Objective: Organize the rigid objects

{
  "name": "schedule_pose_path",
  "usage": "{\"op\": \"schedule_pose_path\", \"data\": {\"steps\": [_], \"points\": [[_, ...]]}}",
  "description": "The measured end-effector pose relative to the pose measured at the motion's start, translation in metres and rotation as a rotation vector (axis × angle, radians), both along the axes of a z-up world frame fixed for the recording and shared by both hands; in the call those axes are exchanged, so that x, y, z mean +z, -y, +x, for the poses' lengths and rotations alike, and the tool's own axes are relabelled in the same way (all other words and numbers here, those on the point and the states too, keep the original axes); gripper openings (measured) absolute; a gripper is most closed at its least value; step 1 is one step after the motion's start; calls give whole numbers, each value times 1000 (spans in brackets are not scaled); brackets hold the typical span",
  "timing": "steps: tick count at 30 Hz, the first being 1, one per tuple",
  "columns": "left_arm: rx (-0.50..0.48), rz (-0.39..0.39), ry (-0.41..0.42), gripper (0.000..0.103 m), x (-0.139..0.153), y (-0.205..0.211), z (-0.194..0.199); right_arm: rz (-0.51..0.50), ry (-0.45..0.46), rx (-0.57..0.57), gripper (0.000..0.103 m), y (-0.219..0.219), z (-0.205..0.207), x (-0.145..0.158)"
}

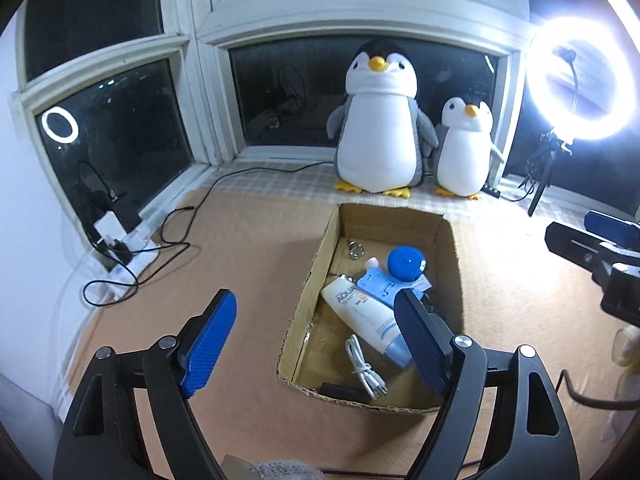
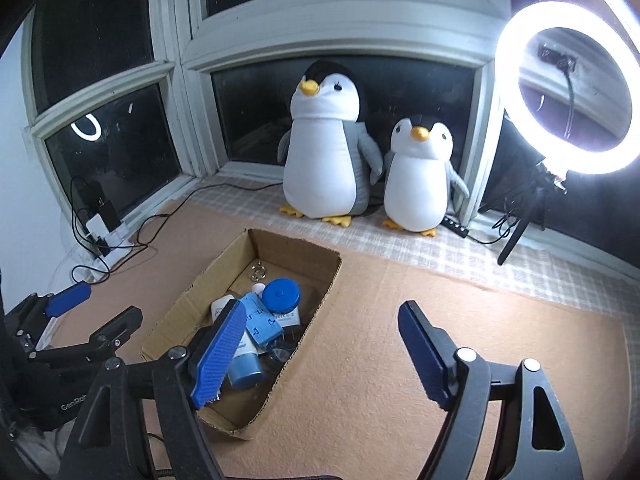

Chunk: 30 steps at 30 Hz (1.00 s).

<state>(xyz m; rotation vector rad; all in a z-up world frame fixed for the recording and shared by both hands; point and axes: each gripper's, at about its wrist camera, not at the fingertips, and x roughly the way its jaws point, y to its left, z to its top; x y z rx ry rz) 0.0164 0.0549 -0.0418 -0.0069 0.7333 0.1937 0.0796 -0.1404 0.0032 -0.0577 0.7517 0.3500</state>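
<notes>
**Hovering over a half-filled cardboard box**

Peeking into the open brown corrugated cardboard box (image 1: pixel 448 240), you get only part of its load. In the left wrist view the left gripper (image 1: pixel 316 344) stands with its jaws spread wide and nothing between the ribbed blue pads; its right finger hides the lower end of the white-and-blue plastic sunscreen tube (image 1: pixel 360 312) and part of the box's right side. A coiled white cable (image 1: pixel 366 372) lies on the box floor, beside a flat black thing at the near wall that is too dark to name. A round blue plastic lid-like object (image 1: pixel 406 263) sits deeper in, a light blue packet (image 1: pixel 378 286) against it. A small metal ring piece (image 1: pixel 354 249) lies alone near the far wall.

In the right wrist view the right gripper (image 2: pixel 322 354) is likewise wide open and empty, its left finger covering the tube.

The box rests on a tan felt-like mat (image 1: pixel 248 248). Beyond it, on a checked cloth along the sill, stand a large plush penguin (image 1: pixel 378 128) and a small plush penguin (image 1: pixel 464 152). A glaring ring light (image 1: pixel 580 80) washes out the right edge; black cables (image 1: pixel 168 248) trail to a white power strip (image 1: pixel 136 256) at left.
</notes>
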Motion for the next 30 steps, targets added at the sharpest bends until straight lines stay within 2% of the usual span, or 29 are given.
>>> {"op": "schedule_pose_path", "data": {"steps": [5, 30], "points": [[-9, 10, 27, 81, 10, 5, -8, -4, 27, -5, 78, -2, -10, 9], [-35, -4, 22, 81, 14, 13, -19, -1, 38, -25, 81, 7, -24, 13]]}}
